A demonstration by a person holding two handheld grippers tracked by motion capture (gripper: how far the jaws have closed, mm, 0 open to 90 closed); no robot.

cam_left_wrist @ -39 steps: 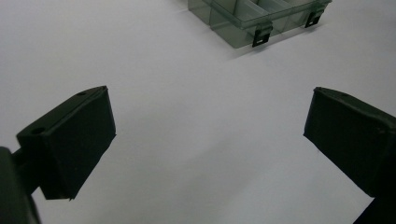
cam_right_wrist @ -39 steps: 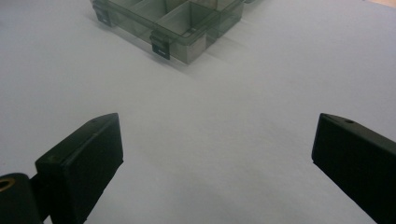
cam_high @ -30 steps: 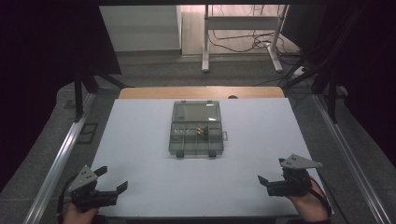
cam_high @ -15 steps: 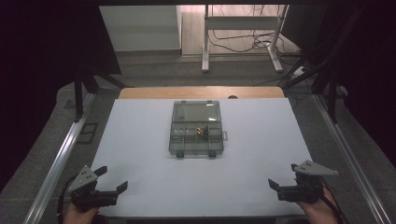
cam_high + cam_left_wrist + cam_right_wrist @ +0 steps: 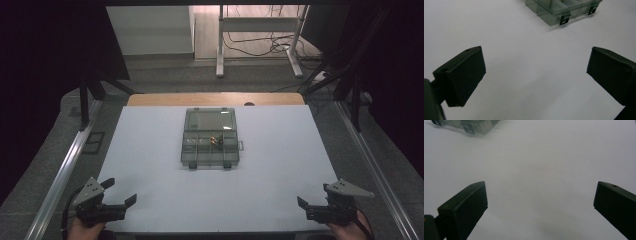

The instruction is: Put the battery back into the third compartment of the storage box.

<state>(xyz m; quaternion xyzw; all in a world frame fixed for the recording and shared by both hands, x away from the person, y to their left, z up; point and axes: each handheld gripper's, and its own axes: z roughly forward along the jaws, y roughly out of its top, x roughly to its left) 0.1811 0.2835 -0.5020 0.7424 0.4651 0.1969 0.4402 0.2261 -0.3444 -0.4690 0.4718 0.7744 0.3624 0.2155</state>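
With the clear box [image 5: 210,138] lying mid-table [image 5: 150,150], well ahead of both wide-open, empty tools, the left tool [image 5: 118,197] and right tool [image 5: 313,202], a careless push could slide the light box or spill its small parts.

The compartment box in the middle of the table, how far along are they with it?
Nothing looks done yet: the compartment box sits shut and untouched. Nothing is in hand; the left gripper and right gripper wait open at the near corners. Everything is left.
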